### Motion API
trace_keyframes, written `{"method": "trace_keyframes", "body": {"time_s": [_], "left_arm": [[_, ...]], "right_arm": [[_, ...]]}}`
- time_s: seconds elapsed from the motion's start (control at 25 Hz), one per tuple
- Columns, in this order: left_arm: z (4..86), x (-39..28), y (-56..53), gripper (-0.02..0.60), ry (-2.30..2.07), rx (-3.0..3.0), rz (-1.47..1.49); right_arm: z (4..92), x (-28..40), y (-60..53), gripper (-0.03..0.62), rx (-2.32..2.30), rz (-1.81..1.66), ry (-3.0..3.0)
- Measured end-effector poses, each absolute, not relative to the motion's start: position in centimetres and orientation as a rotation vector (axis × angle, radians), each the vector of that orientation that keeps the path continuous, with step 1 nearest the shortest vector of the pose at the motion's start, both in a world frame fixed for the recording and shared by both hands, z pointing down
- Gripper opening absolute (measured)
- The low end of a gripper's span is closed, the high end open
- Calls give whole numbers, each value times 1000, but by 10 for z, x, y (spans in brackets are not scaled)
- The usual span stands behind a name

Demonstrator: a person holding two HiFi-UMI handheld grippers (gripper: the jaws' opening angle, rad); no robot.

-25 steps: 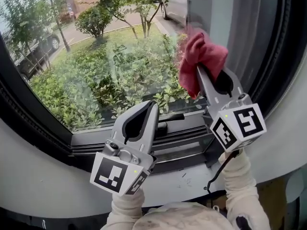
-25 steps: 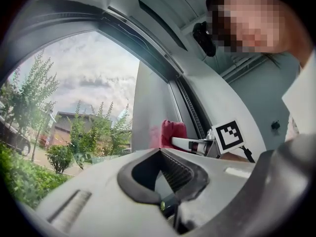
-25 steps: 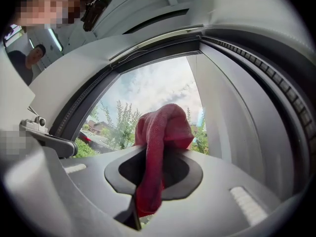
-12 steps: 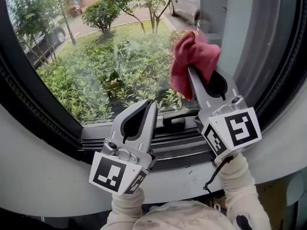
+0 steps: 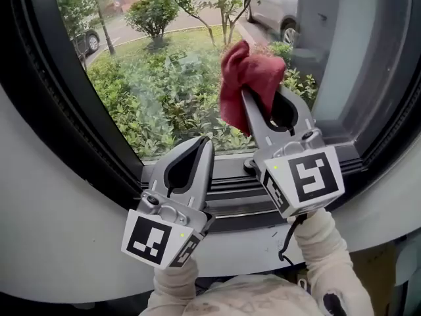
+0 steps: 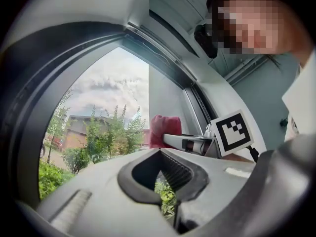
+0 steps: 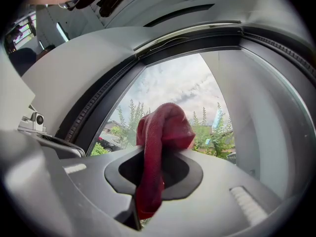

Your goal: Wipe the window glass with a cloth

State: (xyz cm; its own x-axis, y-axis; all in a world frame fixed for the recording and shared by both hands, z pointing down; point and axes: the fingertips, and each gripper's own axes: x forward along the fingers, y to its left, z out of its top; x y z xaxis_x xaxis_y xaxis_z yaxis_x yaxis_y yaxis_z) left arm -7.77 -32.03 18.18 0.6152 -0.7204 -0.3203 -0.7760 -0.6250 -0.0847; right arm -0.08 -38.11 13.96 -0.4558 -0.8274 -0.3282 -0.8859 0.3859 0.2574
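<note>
A bunched red cloth (image 5: 247, 78) is clamped in my right gripper (image 5: 258, 96), whose jaws are shut on it, and the cloth is held up against the window glass (image 5: 164, 64) near its right side. The right gripper view shows the same cloth (image 7: 160, 147) hanging through the jaw opening, with the window glass (image 7: 192, 95) straight ahead. My left gripper (image 5: 205, 143) is shut with nothing in it, low at the window's bottom edge, left of the right one. From the left gripper view the cloth (image 6: 165, 130) and the right gripper's marker cube (image 6: 232, 132) show beyond the shut left jaws.
The window has a thick dark curved frame (image 5: 72, 110) and a dark sill rail (image 5: 230, 196) below the grippers. A grey upright post (image 5: 342, 51) borders the glass on the right. Outside are bushes, trees and parked cars. A person's sleeves (image 5: 322, 249) hold both grippers.
The right gripper and the cloth have slid left and slightly down across the glass. The view has shifted, so the window's left frame and right post show more. The left gripper barely moved.
</note>
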Motion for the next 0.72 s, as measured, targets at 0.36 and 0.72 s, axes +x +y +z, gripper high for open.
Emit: {"method": "trace_keyframes", "body": {"time_s": [0.36, 0.72], "left_arm": [[184, -132, -312, 0, 1277, -2605, 377], [189, -139, -308, 0, 1286, -2617, 352]], "right_arm": [[131, -87, -380, 87, -1471, 664, 2524], [183, -90, -380, 86, -1490, 584, 2540]]}}
